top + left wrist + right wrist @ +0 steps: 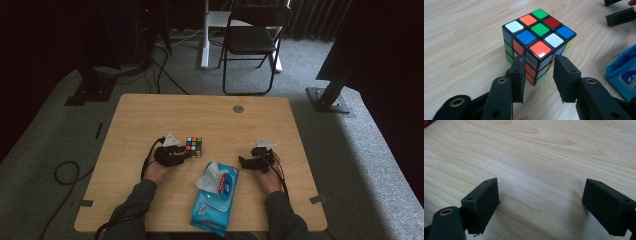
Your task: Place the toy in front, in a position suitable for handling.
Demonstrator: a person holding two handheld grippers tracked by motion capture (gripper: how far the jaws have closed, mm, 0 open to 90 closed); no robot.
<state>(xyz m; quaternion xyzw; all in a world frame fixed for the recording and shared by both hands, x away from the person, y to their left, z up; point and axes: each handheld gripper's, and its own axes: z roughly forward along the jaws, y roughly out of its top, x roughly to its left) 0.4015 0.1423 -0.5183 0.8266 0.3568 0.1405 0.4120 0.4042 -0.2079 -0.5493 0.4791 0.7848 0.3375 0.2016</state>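
A colourful puzzle cube (194, 147) (539, 45) sits on the wooden table (150, 115), one corner turned toward my left gripper (186, 152) (540, 61). The left jaws stand partly apart, their tips on either side of that near corner and close against its two side faces; I see no firm press. My right gripper (244, 161) (539, 195) rests low over bare wood to the right, jaws wide open with nothing between them. Its black jaws (621, 16) also appear beyond the cube in the left gripper view.
A blue pack of wet wipes (215, 197) (624, 75) with a white tissue sticking out lies between the two hands near the front edge. A black folding chair (252, 40) stands on the carpet beyond the table.
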